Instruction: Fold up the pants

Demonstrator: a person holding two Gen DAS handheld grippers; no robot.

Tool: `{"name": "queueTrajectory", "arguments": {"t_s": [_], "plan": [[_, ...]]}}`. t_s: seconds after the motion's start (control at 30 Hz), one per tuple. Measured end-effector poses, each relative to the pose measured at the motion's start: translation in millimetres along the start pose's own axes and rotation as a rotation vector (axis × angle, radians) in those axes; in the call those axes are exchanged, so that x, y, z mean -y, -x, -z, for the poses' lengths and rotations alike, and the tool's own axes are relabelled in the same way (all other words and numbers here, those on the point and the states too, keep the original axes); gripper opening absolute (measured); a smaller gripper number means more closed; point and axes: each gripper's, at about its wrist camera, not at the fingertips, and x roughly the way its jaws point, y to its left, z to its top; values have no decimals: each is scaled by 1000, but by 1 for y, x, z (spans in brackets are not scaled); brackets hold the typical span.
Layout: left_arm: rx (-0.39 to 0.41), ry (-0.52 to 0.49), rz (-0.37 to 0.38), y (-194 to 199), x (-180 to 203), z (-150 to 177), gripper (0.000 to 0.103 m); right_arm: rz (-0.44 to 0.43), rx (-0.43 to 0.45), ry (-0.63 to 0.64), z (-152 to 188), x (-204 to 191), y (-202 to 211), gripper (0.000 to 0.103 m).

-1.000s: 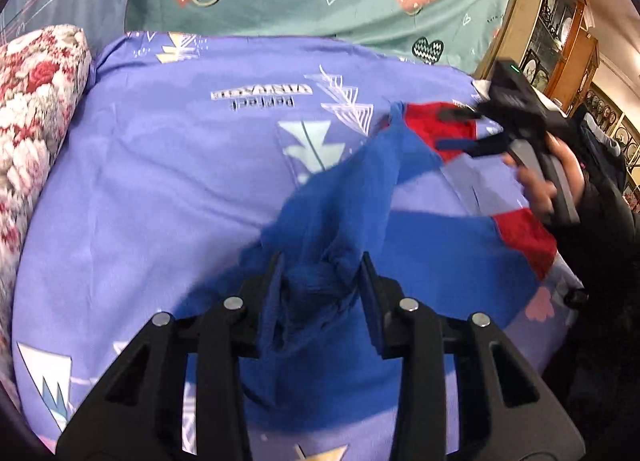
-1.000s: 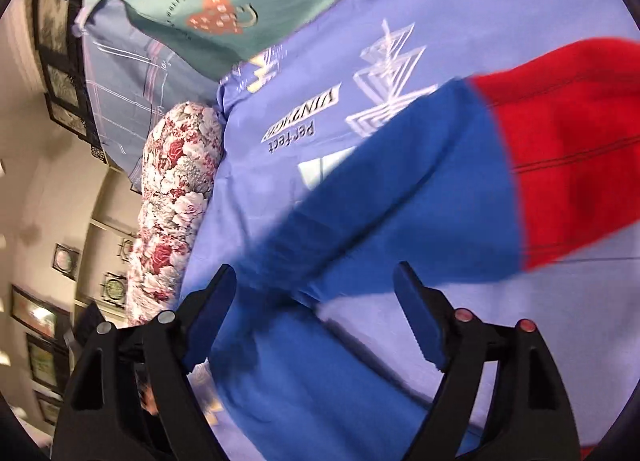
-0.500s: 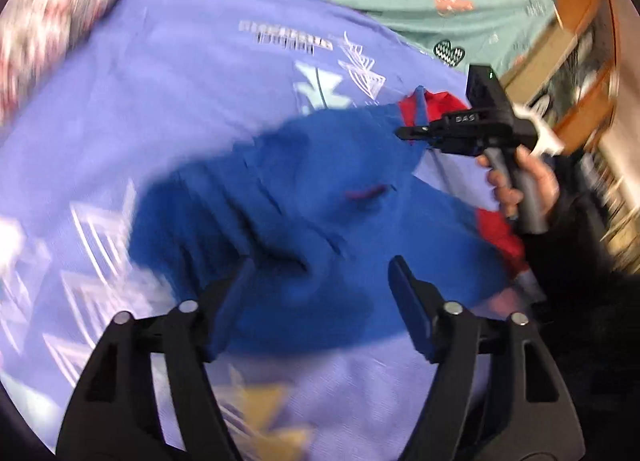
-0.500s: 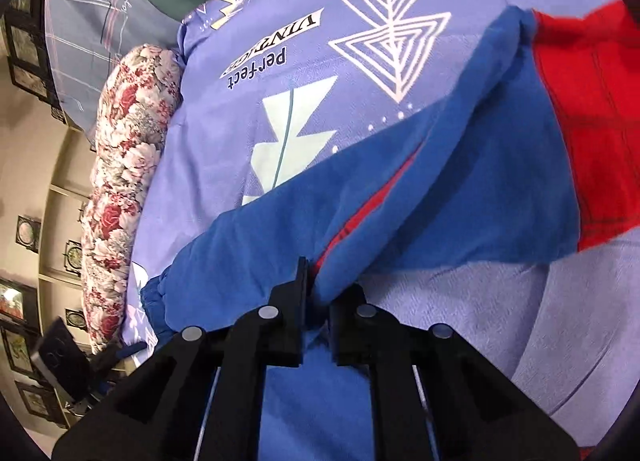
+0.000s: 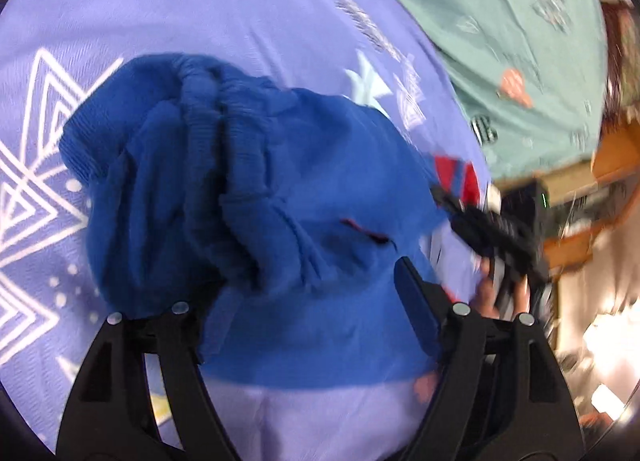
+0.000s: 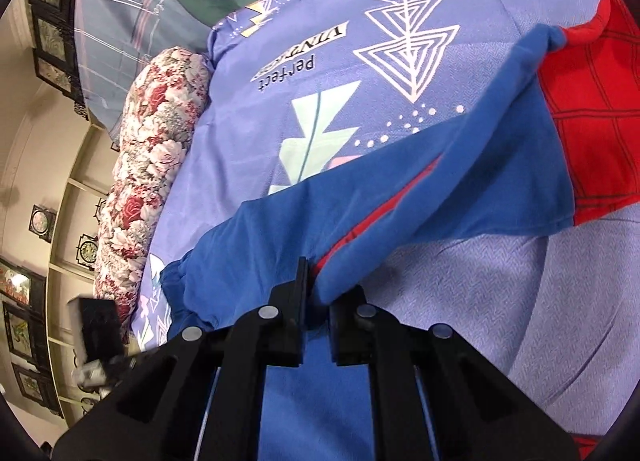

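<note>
Right claw (image 6: 318, 301) clenched on blue fold of pants (image 6: 400, 213), left claw (image 5: 308, 293) spread wide with bunched waistband (image 5: 208, 133) between its fingers ungripped, pants lying on purple bedsheet (image 6: 320, 41), floral bolster (image 6: 148, 181) at bed edge

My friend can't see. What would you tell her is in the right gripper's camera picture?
The black right gripper is pinched shut on the edge of the blue pants with red cuffs, which lie across a purple bedsheet printed with white triangles. A flowery red-and-white bolster pillow lies along the sheet's left edge.
</note>
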Motion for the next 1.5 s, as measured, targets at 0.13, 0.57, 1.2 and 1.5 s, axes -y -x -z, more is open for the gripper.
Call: {"name": "queueTrajectory", "arguments": {"t_s": [0.13,0.57,1.2,1.5], "plan": [[25,76,-4,-9,-6,-6,77,-15,4,-2,6,3,3,9],[170,-64,-30,53,17,-44,24,-215,35,222,70,-76,66,8],[152,-134,-139,49,3,-18,18,-187,-118,280,132,-78,20,7],[159,-184,-261,41,-21,-27,18,-112,-186,316,145,-85,-9,7]]}}
